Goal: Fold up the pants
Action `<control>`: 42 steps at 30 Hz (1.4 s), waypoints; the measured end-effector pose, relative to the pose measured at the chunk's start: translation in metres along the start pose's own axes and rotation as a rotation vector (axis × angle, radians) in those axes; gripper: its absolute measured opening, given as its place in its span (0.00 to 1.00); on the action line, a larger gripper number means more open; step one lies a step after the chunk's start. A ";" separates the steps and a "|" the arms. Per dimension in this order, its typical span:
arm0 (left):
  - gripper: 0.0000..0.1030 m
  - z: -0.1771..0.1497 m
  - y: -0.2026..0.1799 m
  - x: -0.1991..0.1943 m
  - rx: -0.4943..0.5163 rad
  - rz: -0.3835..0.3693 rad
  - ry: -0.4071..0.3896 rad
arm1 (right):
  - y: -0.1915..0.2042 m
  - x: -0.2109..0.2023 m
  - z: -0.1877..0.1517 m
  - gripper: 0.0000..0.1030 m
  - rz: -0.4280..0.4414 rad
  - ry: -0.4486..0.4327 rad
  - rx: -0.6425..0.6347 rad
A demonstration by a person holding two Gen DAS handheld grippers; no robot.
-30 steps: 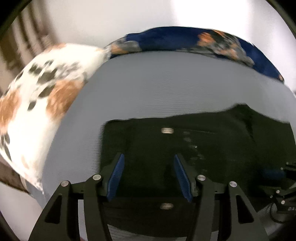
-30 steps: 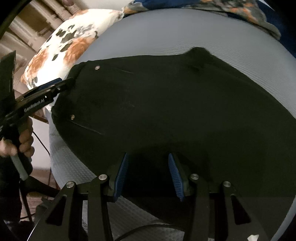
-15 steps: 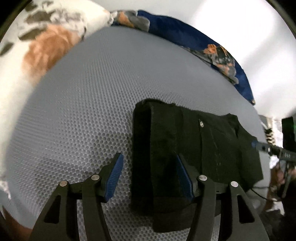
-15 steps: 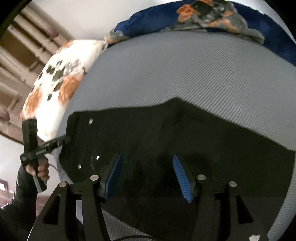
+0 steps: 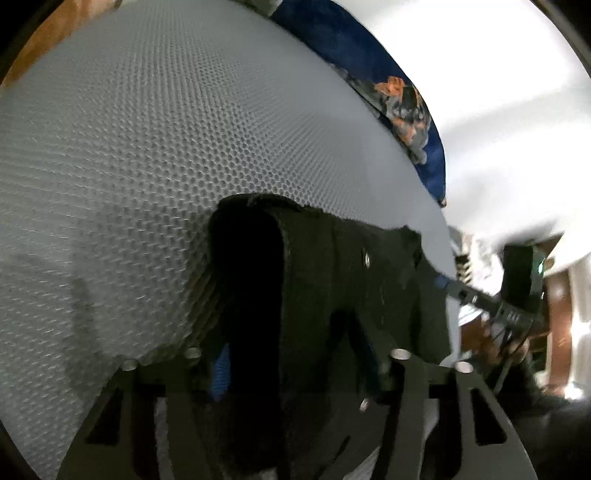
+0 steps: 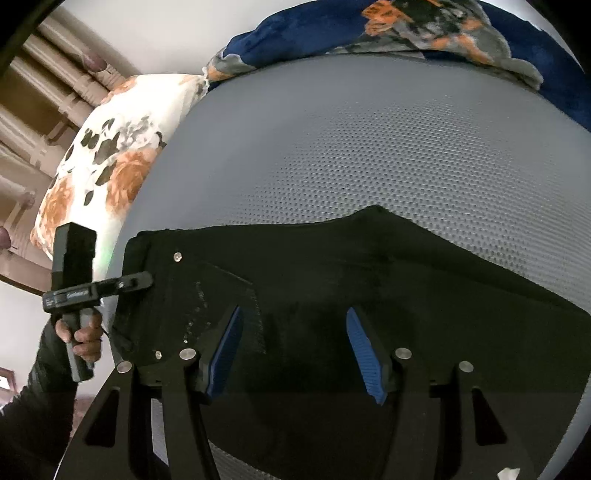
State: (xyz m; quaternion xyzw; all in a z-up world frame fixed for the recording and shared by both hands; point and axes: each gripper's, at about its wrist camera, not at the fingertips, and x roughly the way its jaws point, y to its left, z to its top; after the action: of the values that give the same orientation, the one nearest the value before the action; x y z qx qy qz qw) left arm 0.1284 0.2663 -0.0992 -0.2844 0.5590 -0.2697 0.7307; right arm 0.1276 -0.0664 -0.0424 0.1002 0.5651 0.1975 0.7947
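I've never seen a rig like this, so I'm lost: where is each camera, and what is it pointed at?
Left wrist: sits on the left gripper, looking along its fingers over the black pants and grey mattress.
Right wrist: sits on the right gripper, facing the pants; the person's left hand shows.
Shared: pants, mattress, blue blanket.

The pants (image 6: 369, 295) are black and lie spread flat across the grey honeycomb-textured mattress (image 6: 369, 129), waist end toward the left of the right wrist view and the rest running off to the right. Small silver rivets and a line of pocket stitching show at the waist end. In the left wrist view the waist edge (image 5: 280, 236) is lifted and curls open.
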 end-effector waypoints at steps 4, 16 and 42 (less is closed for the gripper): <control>0.39 -0.002 -0.009 0.007 -0.047 0.028 -0.053 | 0.001 -0.002 0.000 0.54 0.017 -0.011 -0.008; 0.23 -0.028 -0.134 -0.008 -0.136 0.219 -0.187 | -0.062 -0.066 -0.007 0.55 -0.009 -0.135 0.028; 0.56 -0.069 -0.347 0.255 0.377 0.529 0.002 | -0.218 -0.130 -0.093 0.57 0.016 -0.216 0.260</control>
State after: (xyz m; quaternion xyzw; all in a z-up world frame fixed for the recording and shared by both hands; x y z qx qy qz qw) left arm 0.0939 -0.1633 -0.0338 0.0112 0.5545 -0.1695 0.8147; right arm 0.0472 -0.3248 -0.0462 0.2274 0.4965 0.1173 0.8295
